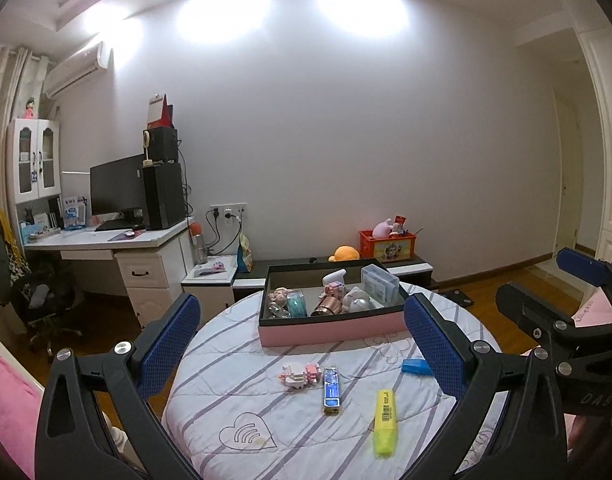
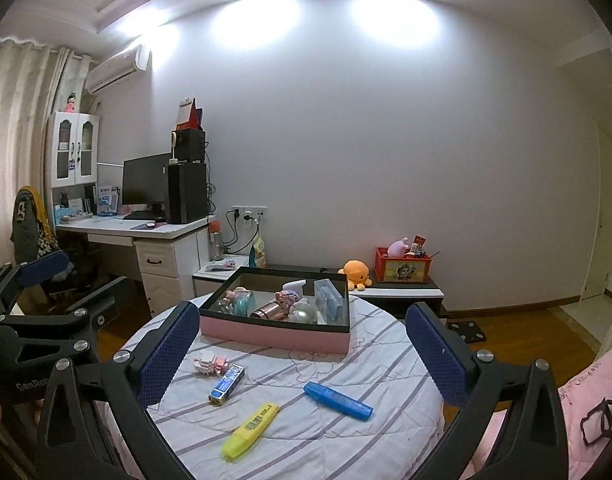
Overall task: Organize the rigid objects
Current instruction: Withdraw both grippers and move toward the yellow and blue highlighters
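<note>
Left claw [image 1: 301, 336]: my jaws stand wide apart, nothing between them, hovering level over the near side of the round surface [image 1: 233, 400].
Right claw [image 2: 301, 344]: jaws at their widest, empty; the blue highlighter [image 2: 338, 401] lies just below and between my pads.
Loose things: a pink block toy [image 1: 301, 376], a blue-wrapped bar [image 1: 331, 390], a yellow highlighter [image 1: 385, 422] and the blue highlighter all lie flat on the striped cloth, in front of the box.
Box [image 1: 330, 330]: pink-sided, dark-rimmed, at the far side of the surface; already holds small jars, a figure and a clear case, with some free floor at its back-left.
Step in hand: I judge it is picking the next loose thing; the blue highlighter suits my right claw.
How to do it well: come down across its short width, pads on the long flanks near mid-length, so it does not swivel.
Edges: the yellow highlighter lies near the front rim; a nudge could roll it off.
Open room: clear air above the surface; lift over the box's near wall, and keep my two claws apart since they sit side by side.
</note>
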The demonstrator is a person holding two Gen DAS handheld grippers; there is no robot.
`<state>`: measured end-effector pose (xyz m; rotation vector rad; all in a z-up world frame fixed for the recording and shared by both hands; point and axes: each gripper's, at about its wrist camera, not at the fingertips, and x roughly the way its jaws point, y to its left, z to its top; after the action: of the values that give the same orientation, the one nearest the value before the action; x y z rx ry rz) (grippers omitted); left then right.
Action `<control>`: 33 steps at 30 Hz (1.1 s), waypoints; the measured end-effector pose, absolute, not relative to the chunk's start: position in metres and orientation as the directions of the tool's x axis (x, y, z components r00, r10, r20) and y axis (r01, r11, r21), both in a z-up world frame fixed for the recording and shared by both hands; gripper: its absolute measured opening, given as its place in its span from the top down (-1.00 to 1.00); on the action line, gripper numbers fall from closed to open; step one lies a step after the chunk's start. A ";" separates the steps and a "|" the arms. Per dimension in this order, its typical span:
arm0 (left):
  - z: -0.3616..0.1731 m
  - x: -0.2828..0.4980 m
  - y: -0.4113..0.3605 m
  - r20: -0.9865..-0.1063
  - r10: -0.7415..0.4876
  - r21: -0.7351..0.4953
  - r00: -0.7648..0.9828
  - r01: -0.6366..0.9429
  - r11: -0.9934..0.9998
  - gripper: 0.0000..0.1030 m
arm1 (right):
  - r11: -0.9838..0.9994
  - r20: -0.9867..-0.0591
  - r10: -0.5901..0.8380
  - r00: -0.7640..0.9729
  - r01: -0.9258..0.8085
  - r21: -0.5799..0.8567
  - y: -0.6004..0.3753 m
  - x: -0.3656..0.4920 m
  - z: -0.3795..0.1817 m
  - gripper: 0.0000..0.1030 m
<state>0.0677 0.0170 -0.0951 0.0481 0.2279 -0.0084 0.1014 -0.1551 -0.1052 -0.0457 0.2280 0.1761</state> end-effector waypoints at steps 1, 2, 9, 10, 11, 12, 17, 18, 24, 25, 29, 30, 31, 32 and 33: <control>-0.095 0.067 0.017 -0.226 -0.004 0.046 0.974 0.015 0.999 -1.00 | 0.984 -0.228 0.167 0.959 -0.177 -0.026 -0.155 0.101 -0.105 -1.00; -0.096 0.067 0.016 -0.229 -0.003 0.047 0.973 0.015 0.999 -1.00 | 0.984 -0.227 0.164 0.960 -0.174 -0.026 -0.156 0.100 -0.106 -1.00; -0.097 0.070 0.014 -0.235 -0.006 0.050 0.972 0.018 0.999 -1.00 | 0.986 -0.234 0.157 0.960 -0.167 -0.024 -0.158 0.101 -0.107 -1.00; -0.097 0.070 0.014 -0.237 -0.006 0.050 0.971 0.018 0.999 -1.00 | 0.986 -0.236 0.157 0.959 -0.167 -0.023 -0.158 0.101 -0.108 -1.00; -0.098 0.071 0.014 -0.239 -0.005 0.052 0.971 0.018 0.999 -1.00 | 0.986 -0.236 0.156 0.959 -0.166 -0.025 -0.158 0.101 -0.108 -1.00; -0.099 0.072 0.014 -0.240 -0.004 0.053 0.971 0.017 0.998 -1.00 | 0.986 -0.237 0.154 0.959 -0.165 -0.026 -0.158 0.101 -0.108 -1.00; -0.104 0.078 0.014 -0.255 0.002 0.057 0.967 0.012 0.998 -1.00 | 0.986 -0.251 0.152 0.956 -0.163 -0.025 -0.158 0.106 -0.112 -1.00; -0.106 0.080 0.014 -0.261 0.004 0.056 0.965 0.012 0.998 -1.00 | 0.986 -0.255 0.152 0.955 -0.163 -0.024 -0.159 0.107 -0.113 -1.00; -0.125 0.097 0.021 -0.325 0.009 0.052 0.946 0.008 0.999 -1.00 | 0.988 -0.307 0.137 0.942 -0.151 -0.024 -0.166 0.120 -0.127 -1.00; -0.132 0.102 0.023 -0.348 0.005 0.047 0.937 0.012 0.999 -1.00 | 0.988 -0.319 0.133 0.938 -0.149 -0.027 -0.167 0.122 -0.131 -1.00; -0.159 0.120 0.030 -0.441 -0.022 0.016 0.897 0.033 0.999 -1.00 | 0.990 -0.394 0.110 0.912 -0.137 -0.041 -0.172 0.137 -0.154 -1.00; -0.167 0.124 0.032 -0.465 -0.027 0.009 0.885 0.035 0.999 -1.00 | 0.990 -0.419 0.104 0.902 -0.134 -0.044 -0.174 0.143 -0.162 -1.00; -0.175 0.129 0.033 -0.490 -0.030 0.001 0.871 0.035 0.999 -1.00 | 0.990 -0.440 0.097 0.893 -0.131 -0.049 -0.176 0.147 -0.169 -1.00; -0.181 0.133 0.033 -0.510 -0.033 -0.004 0.860 0.036 0.999 -1.00 | 0.990 -0.463 0.089 0.882 -0.129 -0.056 -0.177 0.152 -0.176 -1.00; -0.187 0.137 0.033 -0.528 -0.040 -0.008 0.848 0.042 0.999 -1.00 | 0.989 -0.491 0.084 0.867 -0.132 -0.064 -0.179 0.159 -0.186 -1.00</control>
<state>0.1366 0.0333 -0.1872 0.0035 0.5561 -0.0433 0.1591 -0.1786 -0.1864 -0.0965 0.5096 0.1132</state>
